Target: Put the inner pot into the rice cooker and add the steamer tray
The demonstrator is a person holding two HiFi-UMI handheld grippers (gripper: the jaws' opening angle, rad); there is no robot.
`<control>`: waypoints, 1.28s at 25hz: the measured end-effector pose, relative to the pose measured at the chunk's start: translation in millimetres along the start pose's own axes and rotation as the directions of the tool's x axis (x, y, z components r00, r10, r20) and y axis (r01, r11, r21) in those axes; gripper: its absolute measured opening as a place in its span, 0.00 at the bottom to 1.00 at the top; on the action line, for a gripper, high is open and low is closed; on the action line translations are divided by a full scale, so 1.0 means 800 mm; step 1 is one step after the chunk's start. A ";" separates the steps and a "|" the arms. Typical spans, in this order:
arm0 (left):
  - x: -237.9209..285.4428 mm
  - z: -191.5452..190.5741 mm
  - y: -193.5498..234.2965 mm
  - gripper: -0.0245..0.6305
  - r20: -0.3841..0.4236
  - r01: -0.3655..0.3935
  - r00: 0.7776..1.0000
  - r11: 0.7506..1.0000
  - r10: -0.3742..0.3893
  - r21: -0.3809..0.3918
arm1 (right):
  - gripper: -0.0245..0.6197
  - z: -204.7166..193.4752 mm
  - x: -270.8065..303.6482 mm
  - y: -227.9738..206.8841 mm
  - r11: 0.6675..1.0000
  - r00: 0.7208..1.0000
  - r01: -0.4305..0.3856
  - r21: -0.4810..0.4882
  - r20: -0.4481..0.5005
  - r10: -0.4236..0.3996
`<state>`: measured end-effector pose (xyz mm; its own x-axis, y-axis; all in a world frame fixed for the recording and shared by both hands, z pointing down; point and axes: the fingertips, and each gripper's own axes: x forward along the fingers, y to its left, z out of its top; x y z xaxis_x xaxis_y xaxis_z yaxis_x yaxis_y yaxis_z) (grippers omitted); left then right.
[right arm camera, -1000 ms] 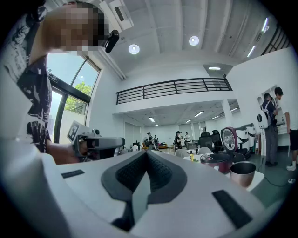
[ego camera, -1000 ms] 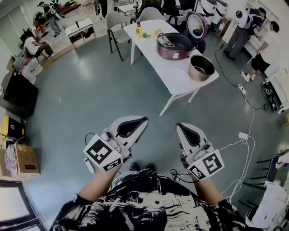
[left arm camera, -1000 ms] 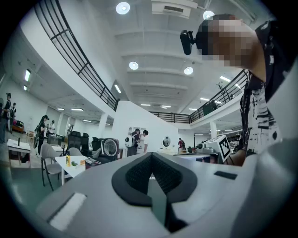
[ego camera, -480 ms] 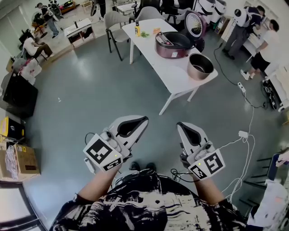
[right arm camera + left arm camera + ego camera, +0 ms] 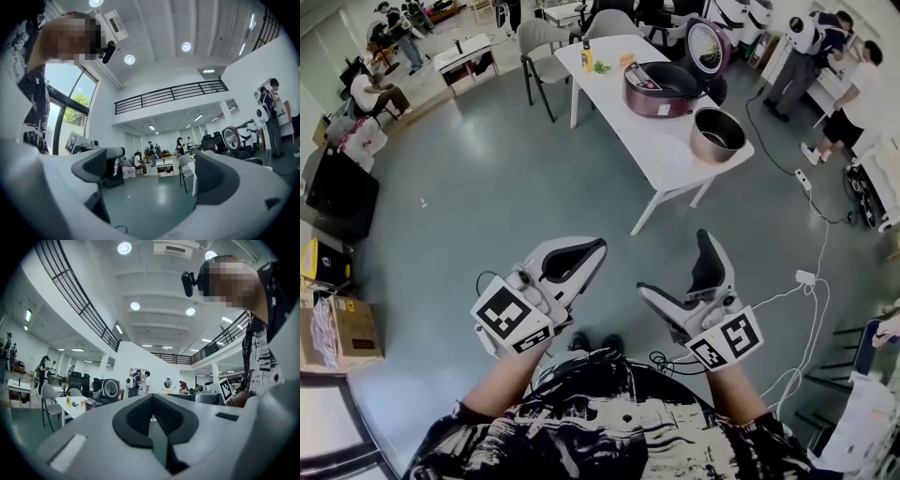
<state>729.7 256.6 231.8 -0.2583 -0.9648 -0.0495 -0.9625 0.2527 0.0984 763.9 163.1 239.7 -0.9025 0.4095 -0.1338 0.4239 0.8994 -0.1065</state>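
Note:
The maroon rice cooker (image 5: 664,87) stands on the white table (image 5: 642,141) far ahead of me, its lid up and its bowl looking dark and empty. The metal inner pot (image 5: 717,136) sits beside it near the table's right corner. I cannot make out a steamer tray. Both grippers hang over the floor, well short of the table. My left gripper (image 5: 584,251) (image 5: 152,401) is shut on nothing. My right gripper (image 5: 677,266) (image 5: 159,176) is opening, its jaws spread wide with nothing between them.
A grey chair (image 5: 539,42) stands at the table's far left end. White cables and a power strip (image 5: 806,281) run over the floor on the right. People stand at the back right (image 5: 806,52). Cardboard boxes (image 5: 342,333) sit at the left edge.
The right gripper's jaws have swung from shut to wide apart. The left gripper has stayed shut in the same place.

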 end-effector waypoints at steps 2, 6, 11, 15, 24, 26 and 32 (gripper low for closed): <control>0.000 -0.001 0.002 0.04 0.000 -0.007 1.000 1.000 0.007 -0.002 | 0.87 -0.004 0.001 -0.002 1.000 1.000 -0.001 -0.001 -0.011 0.001; 0.000 -0.008 0.010 0.04 0.001 -0.031 1.000 1.000 0.031 -0.006 | 0.87 -0.013 0.005 -0.009 1.000 1.000 -0.014 0.005 -0.026 0.014; 0.003 -0.017 0.028 0.04 -0.001 -0.082 0.997 0.997 0.082 -0.010 | 0.87 -0.024 0.014 -0.023 0.999 0.998 -0.044 0.007 -0.044 0.044; -0.002 -0.021 0.045 0.04 -0.006 -0.123 0.992 0.992 0.123 -0.011 | 0.87 -0.031 0.032 -0.030 0.997 0.995 -0.078 0.006 -0.054 0.079; -0.007 -0.025 0.145 0.04 -0.005 -0.164 0.986 0.986 0.164 -0.025 | 0.87 -0.046 0.131 -0.044 0.992 0.991 -0.122 -0.015 -0.054 0.121; -0.006 -0.024 0.179 0.04 0.002 -0.157 0.988 0.987 0.157 -0.031 | 0.87 -0.050 0.165 -0.049 0.993 0.992 -0.120 -0.022 -0.052 0.118; -0.004 -0.005 0.296 0.04 0.013 -0.102 0.995 0.994 0.102 -0.031 | 0.87 -0.054 0.287 -0.060 0.994 0.994 -0.099 -0.042 -0.050 0.097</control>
<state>502.5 318.9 259.3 -0.3562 -0.9330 -0.0520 -0.9283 0.3470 0.1338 533.0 220.4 256.6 -0.8597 0.5021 -0.0939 0.5079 0.8599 -0.0510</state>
